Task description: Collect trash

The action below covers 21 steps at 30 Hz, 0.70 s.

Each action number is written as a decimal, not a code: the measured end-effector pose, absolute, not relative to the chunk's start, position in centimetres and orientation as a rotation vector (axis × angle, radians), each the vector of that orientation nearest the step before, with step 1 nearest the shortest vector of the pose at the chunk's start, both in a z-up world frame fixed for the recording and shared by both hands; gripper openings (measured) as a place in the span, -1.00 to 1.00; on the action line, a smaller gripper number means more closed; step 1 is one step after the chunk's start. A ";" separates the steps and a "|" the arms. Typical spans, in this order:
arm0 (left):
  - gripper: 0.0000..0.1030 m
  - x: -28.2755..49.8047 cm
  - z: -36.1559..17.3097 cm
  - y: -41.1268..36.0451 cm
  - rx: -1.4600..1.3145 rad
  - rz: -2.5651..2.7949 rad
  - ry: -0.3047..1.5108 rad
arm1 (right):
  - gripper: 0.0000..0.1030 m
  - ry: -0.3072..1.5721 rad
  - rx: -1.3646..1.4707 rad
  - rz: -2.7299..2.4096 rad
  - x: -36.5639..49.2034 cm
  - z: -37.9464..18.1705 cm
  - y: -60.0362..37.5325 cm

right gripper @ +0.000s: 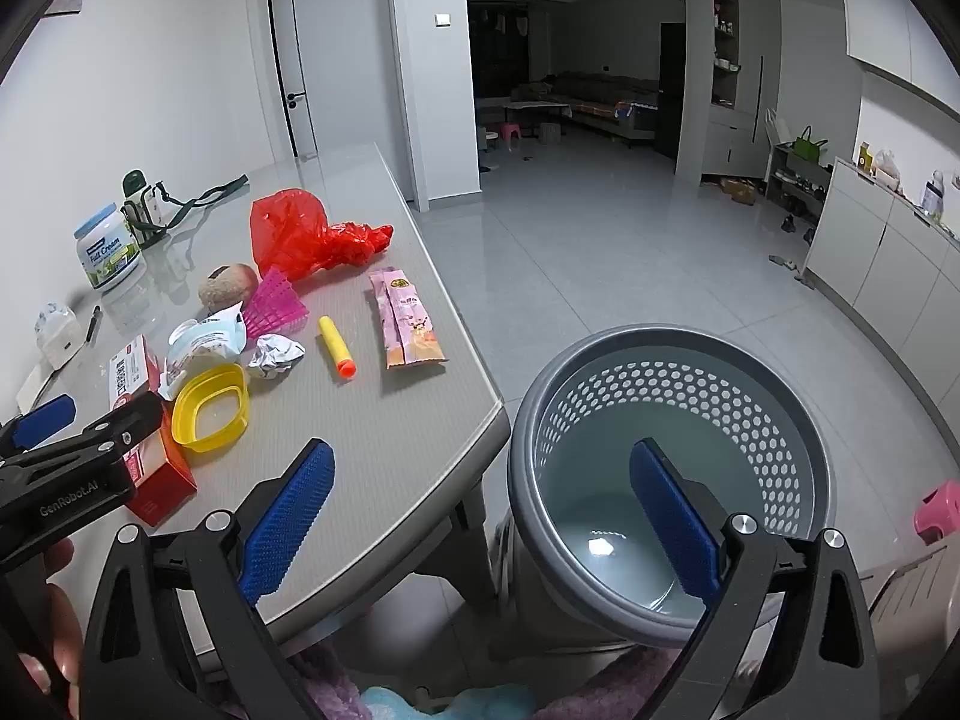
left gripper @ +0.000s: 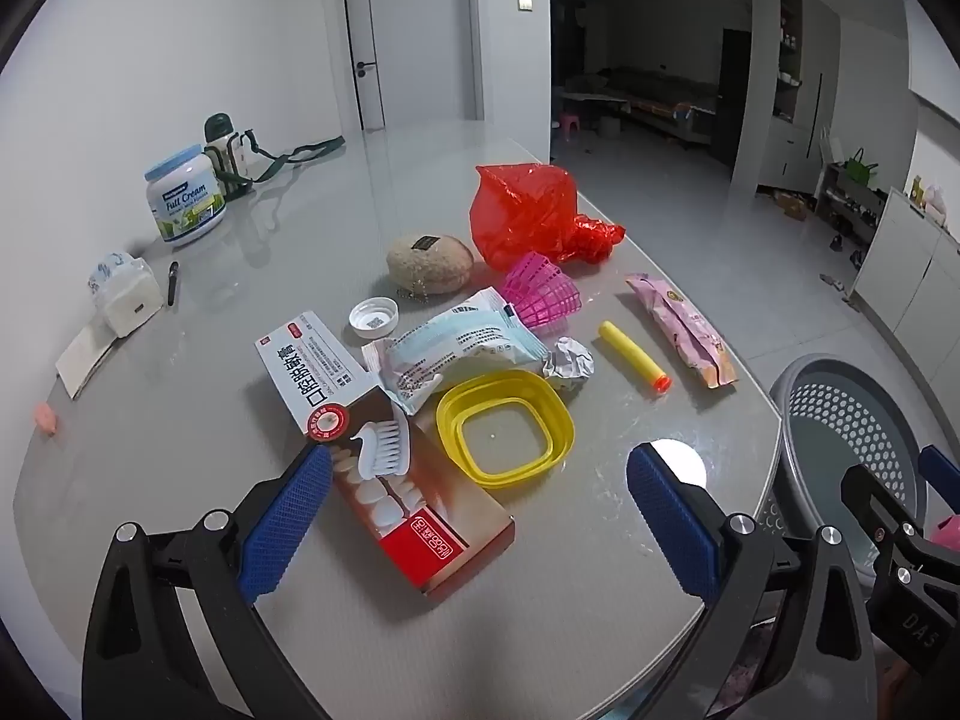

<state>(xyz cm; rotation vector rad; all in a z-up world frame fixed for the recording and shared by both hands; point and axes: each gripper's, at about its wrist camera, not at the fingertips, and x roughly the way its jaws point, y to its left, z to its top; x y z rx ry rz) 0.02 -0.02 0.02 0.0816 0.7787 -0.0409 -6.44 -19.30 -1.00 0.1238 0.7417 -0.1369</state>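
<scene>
Trash lies on the grey table (left gripper: 180, 420): a toothpaste box (left gripper: 384, 456), a yellow square lid (left gripper: 504, 426), a light blue wrapper (left gripper: 462, 348), crumpled foil (left gripper: 570, 363), a yellow foam dart (left gripper: 633, 355), a pink snack wrapper (left gripper: 684, 330), a pink mesh piece (left gripper: 540, 291) and a red plastic bag (left gripper: 534, 216). My left gripper (left gripper: 480, 510) is open above the toothpaste box and yellow lid. My right gripper (right gripper: 480, 510) is open and empty, between the table's edge and the empty grey perforated bin (right gripper: 672, 480) on the floor.
A milk powder can (left gripper: 186, 198), a green bottle with strap (left gripper: 228, 156), a tissue pack (left gripper: 126, 294), a pen (left gripper: 173, 282), a white cap (left gripper: 373, 317) and a woven pouch (left gripper: 429, 264) sit further back. A pink stool (right gripper: 939, 510) stands right of the bin.
</scene>
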 end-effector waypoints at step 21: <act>0.88 -0.5 1.3 1.3 0.080 -0.030 0.754 | 0.83 0.740 0.123 -0.134 -7.0 -0.3 -19.2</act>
